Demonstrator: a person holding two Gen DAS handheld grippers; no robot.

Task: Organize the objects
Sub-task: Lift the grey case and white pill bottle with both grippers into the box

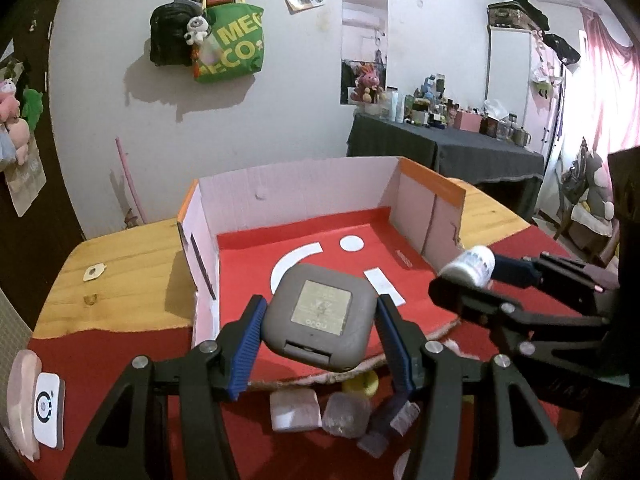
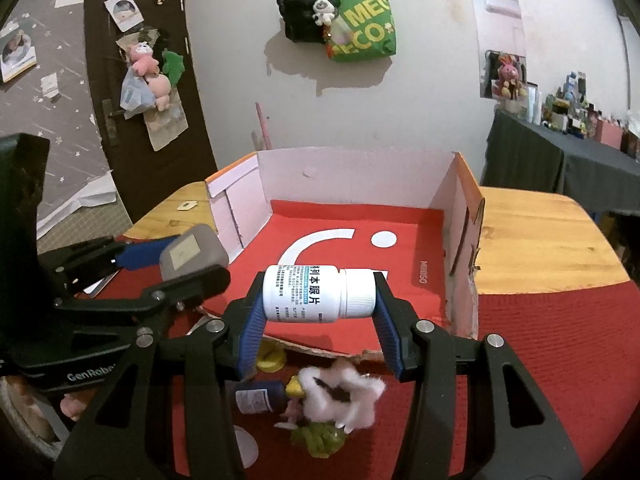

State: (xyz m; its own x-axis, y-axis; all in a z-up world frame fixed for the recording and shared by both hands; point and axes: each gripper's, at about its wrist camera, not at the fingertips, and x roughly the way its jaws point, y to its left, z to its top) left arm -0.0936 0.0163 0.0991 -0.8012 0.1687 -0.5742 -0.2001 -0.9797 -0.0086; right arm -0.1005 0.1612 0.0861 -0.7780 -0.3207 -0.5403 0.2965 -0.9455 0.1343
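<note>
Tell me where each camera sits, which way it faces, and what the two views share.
Left wrist: on the left gripper, looking forward and down at the box; its jaws clamp the grey square device, right gripper at the right edge.
Right wrist: on the right gripper, facing the same box; its jaws clamp the white pill bottle, left gripper at left.
Shared: box, both held things, green bag on the wall.

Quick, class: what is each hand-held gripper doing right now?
Left hand-held gripper: closed on the grey square case.
Right hand-held gripper: closed on the white pill bottle.
</note>
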